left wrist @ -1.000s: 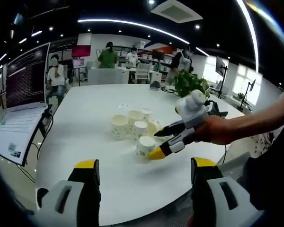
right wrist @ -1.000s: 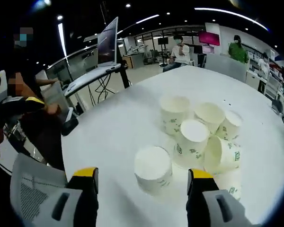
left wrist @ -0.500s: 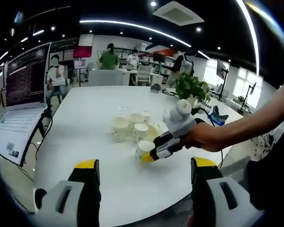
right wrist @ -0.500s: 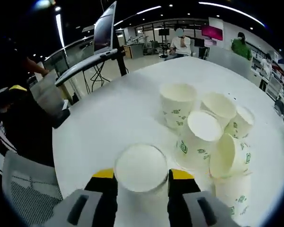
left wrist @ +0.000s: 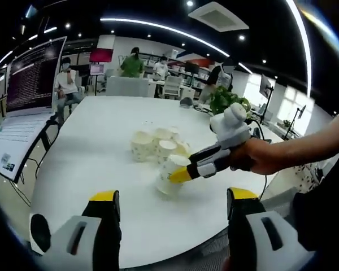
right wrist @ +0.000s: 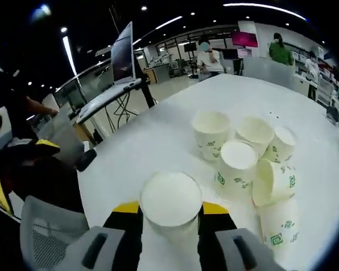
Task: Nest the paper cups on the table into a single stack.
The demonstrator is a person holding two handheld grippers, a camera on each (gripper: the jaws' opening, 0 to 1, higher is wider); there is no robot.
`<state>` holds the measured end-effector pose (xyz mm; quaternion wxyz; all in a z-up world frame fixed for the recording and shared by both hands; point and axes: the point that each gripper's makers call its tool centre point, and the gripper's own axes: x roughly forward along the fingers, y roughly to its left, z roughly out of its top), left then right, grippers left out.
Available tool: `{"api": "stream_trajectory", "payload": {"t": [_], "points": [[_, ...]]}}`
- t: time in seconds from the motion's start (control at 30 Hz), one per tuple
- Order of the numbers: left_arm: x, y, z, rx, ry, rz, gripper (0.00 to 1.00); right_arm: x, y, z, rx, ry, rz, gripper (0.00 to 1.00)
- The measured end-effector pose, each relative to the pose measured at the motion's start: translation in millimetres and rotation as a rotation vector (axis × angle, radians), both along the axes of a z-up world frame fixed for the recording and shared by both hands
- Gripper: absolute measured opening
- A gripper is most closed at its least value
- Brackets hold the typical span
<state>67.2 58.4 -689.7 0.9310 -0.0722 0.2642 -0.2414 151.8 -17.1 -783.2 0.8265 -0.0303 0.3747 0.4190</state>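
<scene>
Jaws of right gripper (right wrist: 170, 210) clamping inverted paper cup (right wrist: 170, 200), axis vertical

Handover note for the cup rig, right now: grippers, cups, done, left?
Right hand-held gripper: shut on one white paper cup, apparently lifted off the round white table.
Left hand-held gripper: open, empty, held back at the table's near edge.
Remaining white paper cups: loose cluster mid-table, some upright, some inverted, some tipped over.
Done: one cup picked. Left: nest it into another, then stack the others; nothing visibly nested yet.

Opposing views, shared cup cluster (left wrist: 158, 147)
</scene>
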Motion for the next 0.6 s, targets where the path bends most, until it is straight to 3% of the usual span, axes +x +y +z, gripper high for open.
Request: {"api": "stream_trajectory", "payload": {"t": [0.4, 0.6], "points": [[-0.5, -16, -15.8, -0.074, 0.028, -0.024, 0.73, -16, -4, 51.5, 0.165, -0.006, -0.03, 0.36], [7.5, -26, -20.8, -0.118, 0.029, -0.058, 0.67, -23, -7, 67.1, 0.192, -0.012, -0.034, 0.36]]}}
